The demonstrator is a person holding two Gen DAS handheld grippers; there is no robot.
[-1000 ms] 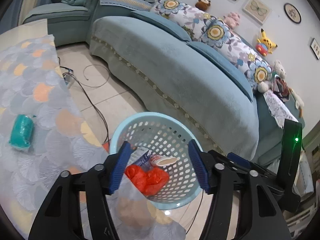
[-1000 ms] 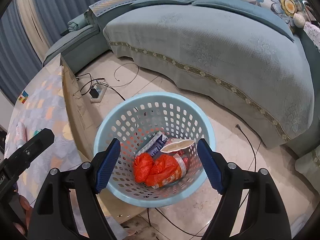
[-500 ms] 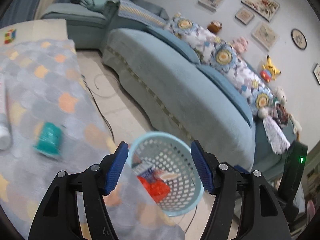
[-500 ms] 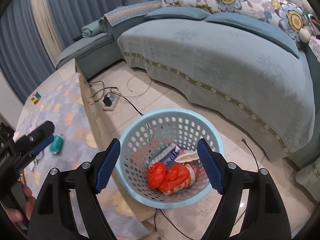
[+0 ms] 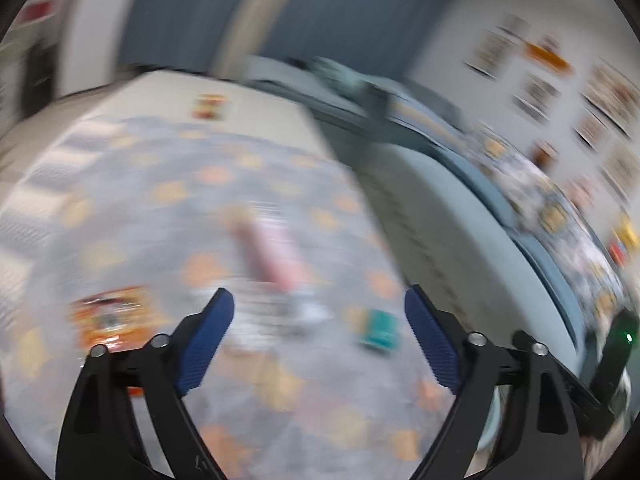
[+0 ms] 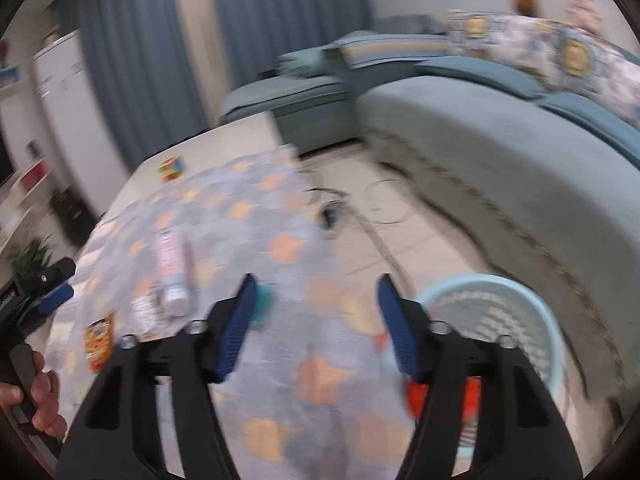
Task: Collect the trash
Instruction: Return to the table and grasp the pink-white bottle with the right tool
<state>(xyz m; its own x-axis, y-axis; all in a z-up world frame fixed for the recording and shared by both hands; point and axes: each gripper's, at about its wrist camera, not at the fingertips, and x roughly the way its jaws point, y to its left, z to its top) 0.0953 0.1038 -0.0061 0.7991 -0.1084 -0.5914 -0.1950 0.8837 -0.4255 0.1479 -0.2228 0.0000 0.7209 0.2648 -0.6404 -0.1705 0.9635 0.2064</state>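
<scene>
Both views are blurred by motion. My left gripper (image 5: pixel 319 312) is open and empty above the table's patterned cloth (image 5: pixel 160 208). On the cloth lie an orange snack packet (image 5: pixel 110 320), a pink tube (image 5: pixel 268 256) and a small teal object (image 5: pixel 378 330). My right gripper (image 6: pixel 314 306) is open and empty over the same cloth (image 6: pixel 256 216). The light blue trash basket (image 6: pixel 500 308) stands on the floor at the right with red trash (image 6: pixel 472 392) inside. The packet (image 6: pixel 98 340), the tube (image 6: pixel 172 268) and the teal object (image 6: pixel 264 304) also show in the right wrist view.
A teal sofa (image 6: pixel 500 136) with flowered cushions runs along the right. Cables and a power strip (image 6: pixel 332 216) lie on the floor between table and sofa. A colour cube (image 6: pixel 172 168) sits at the table's far end. The left gripper (image 6: pixel 56 300) and hand show at far left.
Both grippers have swung left, away from the basket and toward the table. The basket has left the left wrist view; the packet, tube and teal object have come into view.
</scene>
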